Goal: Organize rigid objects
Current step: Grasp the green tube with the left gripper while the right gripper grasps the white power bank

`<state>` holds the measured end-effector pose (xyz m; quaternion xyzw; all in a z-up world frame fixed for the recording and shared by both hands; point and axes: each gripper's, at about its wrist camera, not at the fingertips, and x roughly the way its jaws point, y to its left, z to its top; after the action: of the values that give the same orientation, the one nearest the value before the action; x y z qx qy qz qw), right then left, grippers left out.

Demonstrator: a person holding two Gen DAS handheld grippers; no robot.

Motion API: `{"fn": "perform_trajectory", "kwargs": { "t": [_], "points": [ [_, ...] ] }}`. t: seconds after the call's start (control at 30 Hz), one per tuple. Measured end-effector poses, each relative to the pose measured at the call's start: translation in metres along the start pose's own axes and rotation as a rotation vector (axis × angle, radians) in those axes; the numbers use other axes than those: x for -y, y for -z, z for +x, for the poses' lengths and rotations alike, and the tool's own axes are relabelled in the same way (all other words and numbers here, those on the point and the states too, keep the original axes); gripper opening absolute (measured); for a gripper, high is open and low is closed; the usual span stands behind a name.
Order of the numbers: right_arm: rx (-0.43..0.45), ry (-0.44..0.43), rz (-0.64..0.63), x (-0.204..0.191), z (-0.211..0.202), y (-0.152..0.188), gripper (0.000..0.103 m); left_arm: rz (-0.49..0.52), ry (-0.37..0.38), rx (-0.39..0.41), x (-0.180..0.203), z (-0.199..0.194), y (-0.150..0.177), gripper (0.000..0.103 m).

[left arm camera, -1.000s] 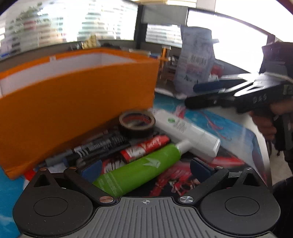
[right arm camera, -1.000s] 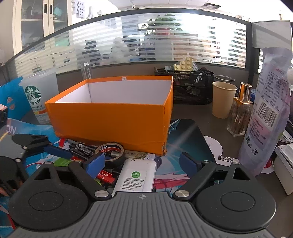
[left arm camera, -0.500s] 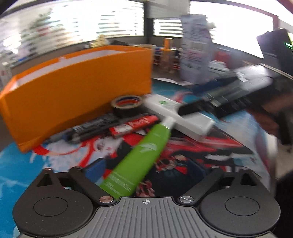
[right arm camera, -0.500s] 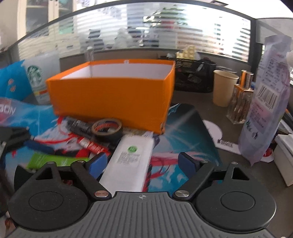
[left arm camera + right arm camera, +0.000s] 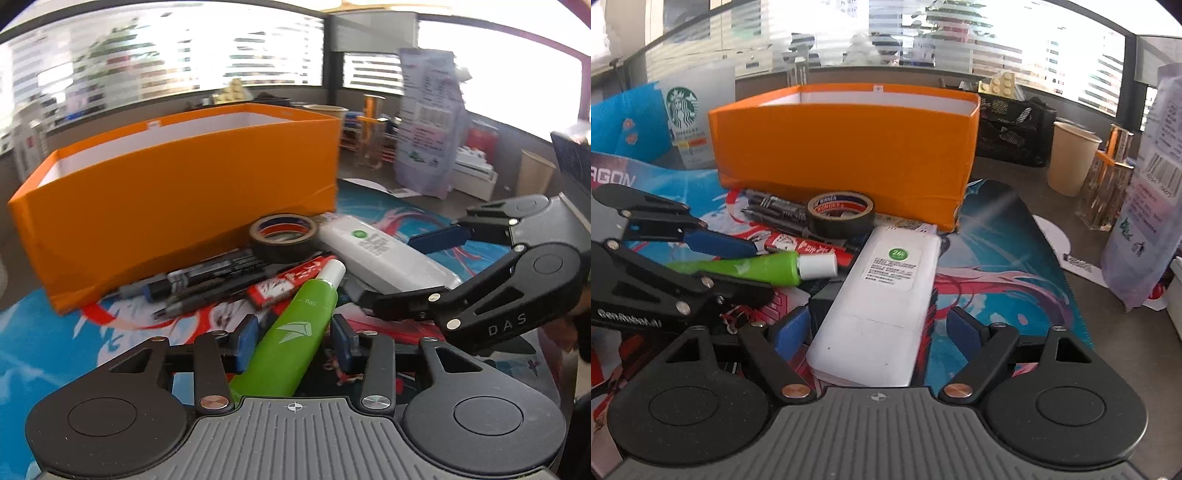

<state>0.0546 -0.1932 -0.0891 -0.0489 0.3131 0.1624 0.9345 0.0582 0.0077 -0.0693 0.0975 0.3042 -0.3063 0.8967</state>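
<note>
Left gripper (image 5: 293,341): jaws have just been closing round the green plastic tube w/ white cap (image 5: 295,332). The tube sits between the blue pads, which are narrow and at or v. near its sides; can't confirm firm contact, so treat as not yet gripped. The tube lies on the worktop's printed mat, cap end pointing at the red flat pack (image 5: 291,282) and close to it.

Right gripper (image 5: 877,328): wide, straddling the near end of the white rectangular plastic remote-like block (image 5: 886,295), pads clear of both sides.

Orange open cardboard box (image 5: 184,192) stands just behind the pile, prob. the drop target.

Risks, my read:
- The tube is smooth, round and soft; a squeeze near its tail could make it squirt fwd or roll out, knocking the red pack and black markers (image 5: 207,277).
- The right gripper's lower finger (image 5: 402,302) reaches in close to the tube's cap, so lifting both at once may clash.
- The white block is wide and slick and is straddled only at its end, so it could pivot and droop, and its far end could push the black tape roll (image 5: 840,214).
- The box wall is tall, so a low carry could clip the rim.
</note>
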Motion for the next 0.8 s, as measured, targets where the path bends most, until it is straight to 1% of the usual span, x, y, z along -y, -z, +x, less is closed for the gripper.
{"fn": "perform_trajectory", "kwargs": {
  "t": [0.07,0.17,0.33,0.4,0.47,0.67,0.8],
  "points": [
    [0.012,0.007,0.007,0.0,0.004,-0.001,0.079,-0.028,-0.028,0.004,-0.002,-0.002,0.001,0.041],
    [0.036,0.025,0.007,0.001,0.005,-0.003,0.056,-0.077,-0.073,0.016,-0.005,-0.008,0.006,0.039],
    [0.042,0.017,-0.005,0.002,0.001,-0.002,0.053,-0.169,-0.108,0.021,-0.012,-0.019,0.009,0.03],
    [0.039,0.015,-0.008,0.002,0.0,-0.002,0.052,-0.18,-0.128,0.033,-0.014,-0.024,0.009,0.023],
    [0.038,0.015,-0.016,-0.001,-0.001,-0.002,0.052,-0.187,-0.149,0.043,-0.014,-0.028,0.009,0.02],
    [0.061,-0.025,-0.004,-0.007,-0.013,-0.002,0.051,-0.21,-0.159,0.062,-0.015,-0.038,0.013,0.016],
    [0.079,-0.067,-0.003,-0.013,-0.021,-0.006,0.051,-0.216,-0.172,0.097,-0.014,-0.048,0.013,0.016]
  ]
}}
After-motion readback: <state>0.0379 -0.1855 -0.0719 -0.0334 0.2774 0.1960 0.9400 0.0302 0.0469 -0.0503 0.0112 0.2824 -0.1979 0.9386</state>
